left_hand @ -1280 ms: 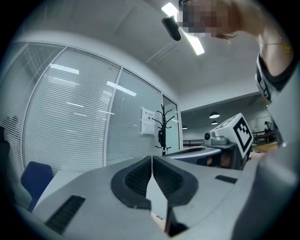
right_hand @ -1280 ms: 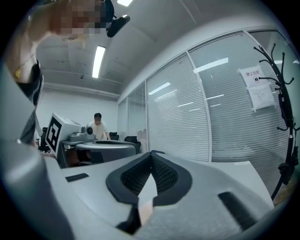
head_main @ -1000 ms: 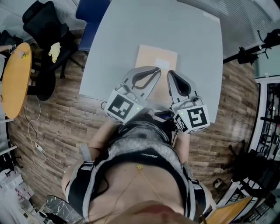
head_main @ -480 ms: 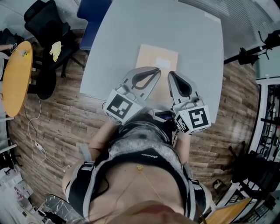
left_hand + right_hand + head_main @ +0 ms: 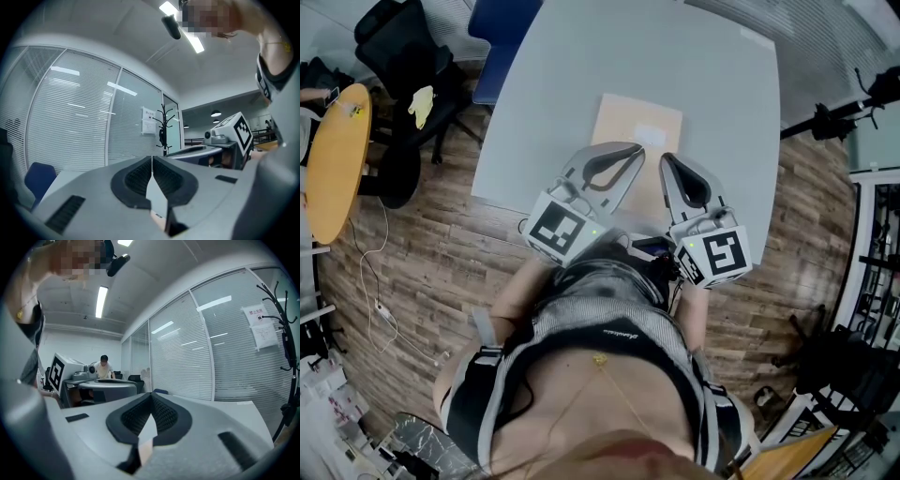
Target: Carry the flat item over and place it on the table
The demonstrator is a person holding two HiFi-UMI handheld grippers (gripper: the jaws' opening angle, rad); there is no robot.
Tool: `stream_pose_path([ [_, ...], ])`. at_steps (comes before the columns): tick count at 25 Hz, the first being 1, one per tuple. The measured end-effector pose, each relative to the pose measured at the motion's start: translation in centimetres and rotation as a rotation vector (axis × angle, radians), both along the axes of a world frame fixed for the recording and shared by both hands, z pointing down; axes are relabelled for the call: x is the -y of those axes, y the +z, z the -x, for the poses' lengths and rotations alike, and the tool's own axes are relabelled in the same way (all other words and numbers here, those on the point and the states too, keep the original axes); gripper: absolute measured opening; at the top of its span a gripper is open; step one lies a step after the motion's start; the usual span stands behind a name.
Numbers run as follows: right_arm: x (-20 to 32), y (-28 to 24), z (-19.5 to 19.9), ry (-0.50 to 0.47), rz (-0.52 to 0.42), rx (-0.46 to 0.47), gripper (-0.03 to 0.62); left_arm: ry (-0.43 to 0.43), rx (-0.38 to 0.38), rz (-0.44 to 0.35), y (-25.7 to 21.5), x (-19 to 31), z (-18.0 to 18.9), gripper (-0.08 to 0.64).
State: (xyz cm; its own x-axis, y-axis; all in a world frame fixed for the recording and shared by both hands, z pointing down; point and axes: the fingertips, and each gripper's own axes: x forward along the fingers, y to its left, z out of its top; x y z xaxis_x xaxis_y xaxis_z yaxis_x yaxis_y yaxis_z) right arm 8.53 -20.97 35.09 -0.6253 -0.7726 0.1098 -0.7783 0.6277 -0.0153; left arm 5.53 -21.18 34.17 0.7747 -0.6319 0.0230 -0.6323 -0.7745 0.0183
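Observation:
A flat tan envelope (image 5: 639, 139) with a pale label lies on the grey table (image 5: 581, 75), near its front edge. My left gripper (image 5: 636, 152) hovers over the envelope's near left part with its jaws shut and nothing between the tips. My right gripper (image 5: 666, 159) sits beside it over the near right part, also shut and empty. Both hide the envelope's near edge. In the left gripper view the tips (image 5: 152, 158) meet, and a tan sliver shows through the gap below them. The right gripper view shows the same at its tips (image 5: 151, 394).
A blue chair (image 5: 502, 37) stands at the table's far left corner, and a black office chair (image 5: 398, 56) and a round orange table (image 5: 333, 159) are further left. A cable (image 5: 380, 309) trails on the wooden floor. A black stand (image 5: 834, 117) and shelving are at the right. A coat rack (image 5: 164, 131) stands by glass walls.

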Motion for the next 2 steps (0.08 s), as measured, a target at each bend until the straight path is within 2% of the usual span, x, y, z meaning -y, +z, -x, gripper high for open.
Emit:
stream_pose_path([
  [2,-0.07,0.05,0.10,-0.001,0.002,-0.004,0.003,-0.005,-0.004,-0.017,0.01,0.08,0.18,0.014],
])
